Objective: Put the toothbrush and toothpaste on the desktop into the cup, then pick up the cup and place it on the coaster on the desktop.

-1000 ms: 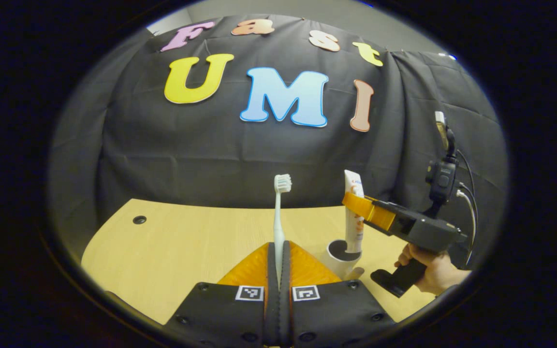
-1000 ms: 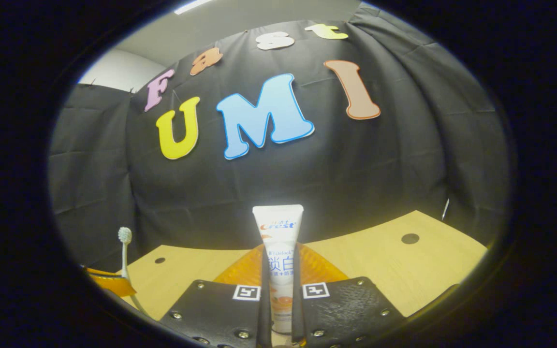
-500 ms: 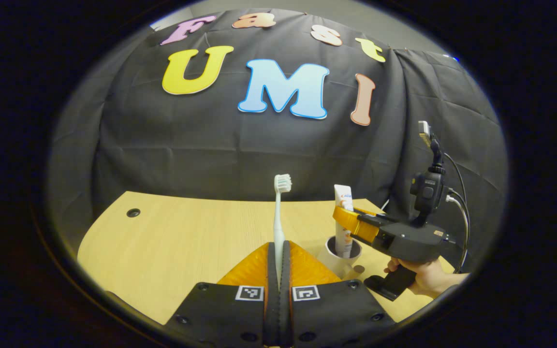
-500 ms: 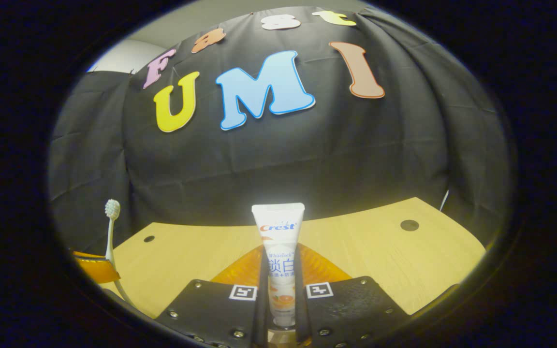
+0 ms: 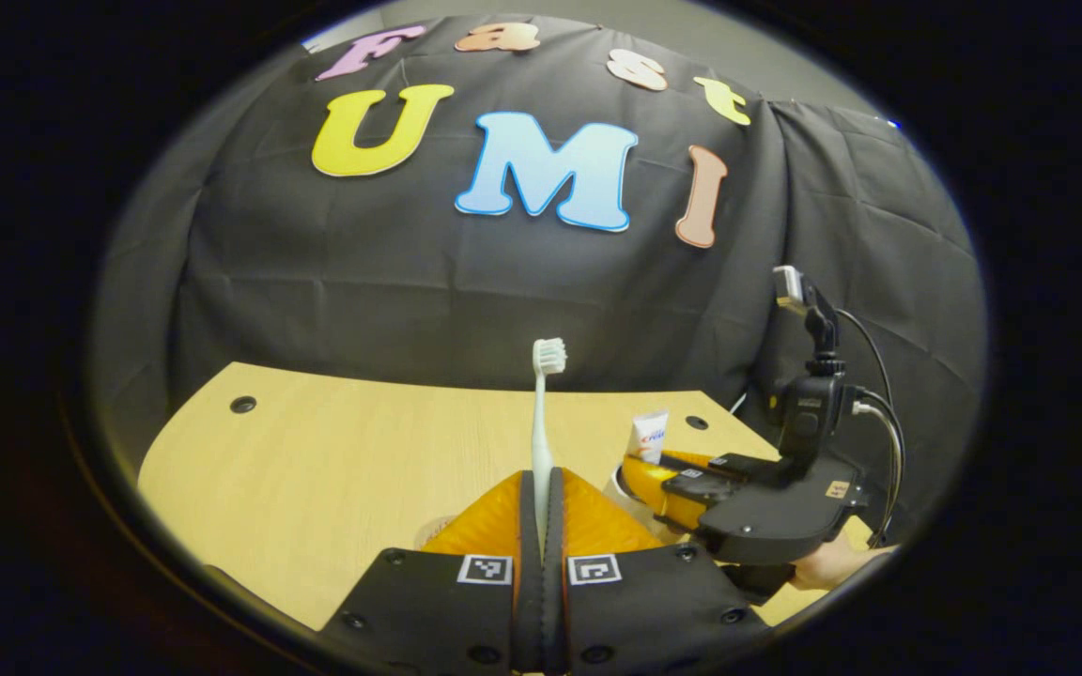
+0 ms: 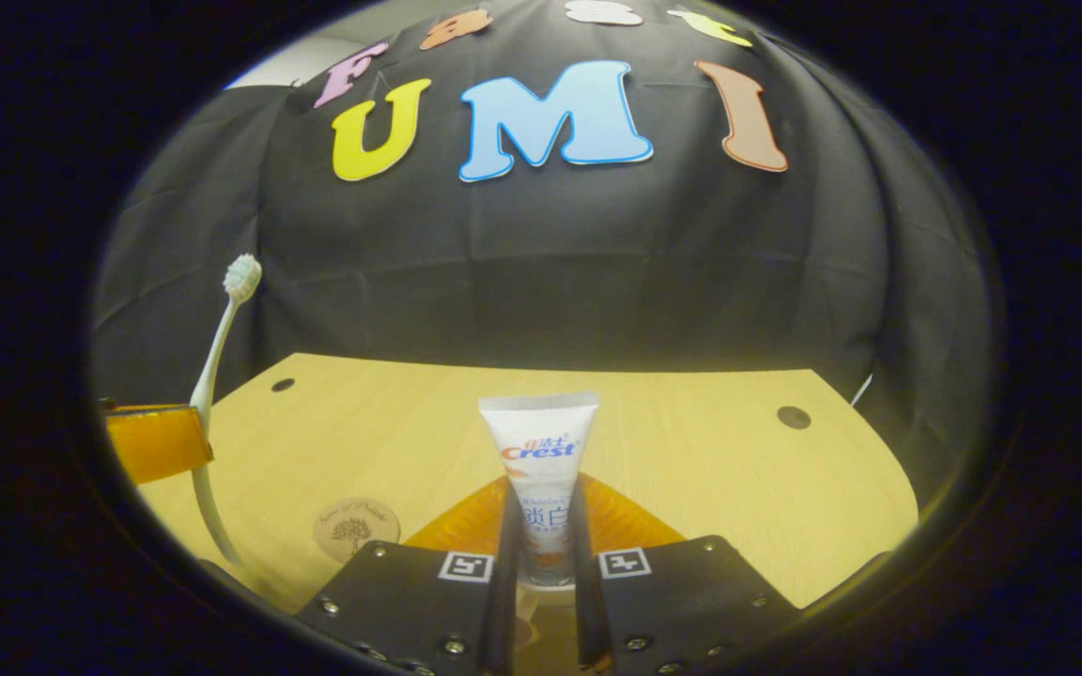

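A white toothbrush (image 5: 541, 422) stands upright, head up, with my left gripper (image 5: 541, 481) shut on its handle. To its right, my right gripper (image 5: 646, 469) holds a white toothpaste tube (image 5: 649, 437) low over the white cup (image 5: 618, 488), which is mostly hidden behind the fingers. In the right gripper view the toothpaste tube (image 6: 541, 451) stands upright with my right gripper (image 6: 543, 496) shut on it, and a sliver of the cup's rim (image 6: 541, 595) shows under it. The toothbrush (image 6: 217, 357) and the left gripper's fingers (image 6: 156, 441) are at the left. A round brown coaster (image 6: 357, 528) lies on the desk.
The light wooden desk (image 5: 334, 451) has small round cable holes at its far corners (image 5: 242, 405) (image 6: 793, 417). A hand (image 5: 827, 563) holds the right gripper's handle at the lower right. Black cloth walls the booth behind the desk.
My right gripper has come down with the toothpaste, whose lower part has sunk into the cup. My left gripper still holds the toothbrush upright.
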The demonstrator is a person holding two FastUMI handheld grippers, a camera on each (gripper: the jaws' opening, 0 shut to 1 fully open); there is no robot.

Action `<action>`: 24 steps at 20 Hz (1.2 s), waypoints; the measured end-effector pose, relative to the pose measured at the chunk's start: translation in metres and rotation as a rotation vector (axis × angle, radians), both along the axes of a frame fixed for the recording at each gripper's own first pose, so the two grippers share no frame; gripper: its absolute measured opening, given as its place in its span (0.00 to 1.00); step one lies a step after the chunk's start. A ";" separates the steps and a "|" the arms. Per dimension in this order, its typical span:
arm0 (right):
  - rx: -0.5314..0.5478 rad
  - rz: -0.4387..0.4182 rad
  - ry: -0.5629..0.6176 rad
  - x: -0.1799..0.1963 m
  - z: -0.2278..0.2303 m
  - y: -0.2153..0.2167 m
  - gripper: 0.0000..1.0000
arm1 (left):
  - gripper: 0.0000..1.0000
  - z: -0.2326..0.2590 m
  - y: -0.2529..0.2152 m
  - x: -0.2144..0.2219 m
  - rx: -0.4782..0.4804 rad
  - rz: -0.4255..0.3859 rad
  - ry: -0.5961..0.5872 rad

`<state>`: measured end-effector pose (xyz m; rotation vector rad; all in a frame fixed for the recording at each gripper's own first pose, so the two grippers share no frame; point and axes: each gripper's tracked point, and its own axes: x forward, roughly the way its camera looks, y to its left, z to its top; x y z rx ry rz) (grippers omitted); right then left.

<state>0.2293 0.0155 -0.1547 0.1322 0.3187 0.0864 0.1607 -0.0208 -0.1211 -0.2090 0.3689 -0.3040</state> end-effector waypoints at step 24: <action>0.116 -0.098 -0.123 -0.094 0.090 -0.066 0.80 | 0.07 0.025 -0.092 0.084 -0.220 -0.151 -0.223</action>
